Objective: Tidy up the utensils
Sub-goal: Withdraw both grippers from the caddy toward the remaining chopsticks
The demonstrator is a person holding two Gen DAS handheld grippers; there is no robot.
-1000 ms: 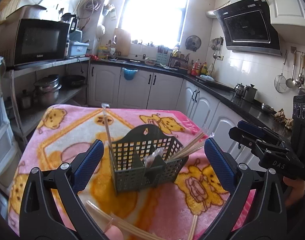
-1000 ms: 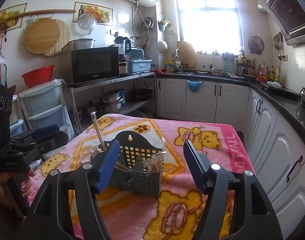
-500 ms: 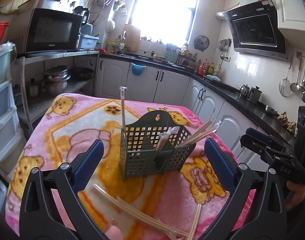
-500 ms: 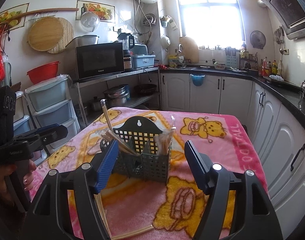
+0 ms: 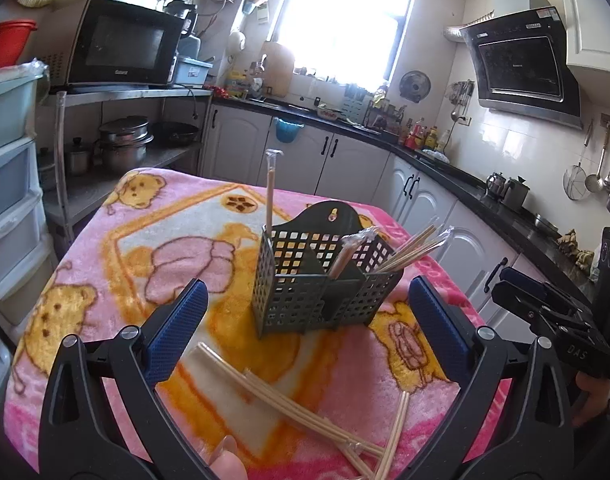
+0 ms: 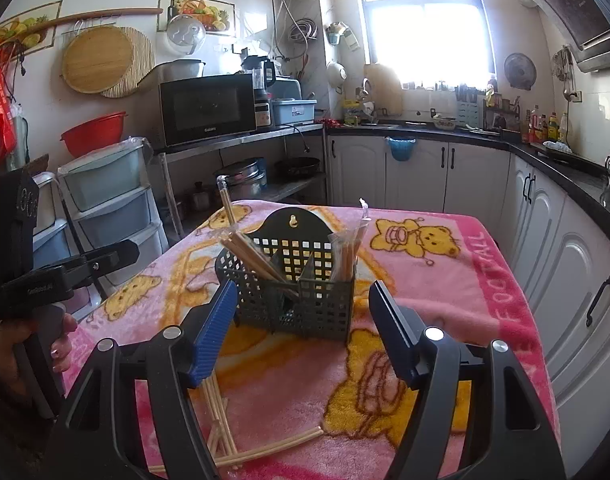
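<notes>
Kitchen, white cabinets, bright window; we work over a table under a pink bear-print blanket point(image 5: 105, 248). At far left, a microwave point(image 5: 121, 46) on a steel shelf. Our left gripper point(image 5: 305, 328) stands with jaws wide apart, nothing between the pads. Loose wrapped chopsticks point(image 5: 305, 408) lie on the blanket just before it. Centre: dark green utensil caddy point(image 5: 325, 280), upright, more chopsticks leaning in its compartments. Our right gripper point(image 6: 303, 332) likewise gapes, empty, the caddy just beyond its fingertips.
</notes>
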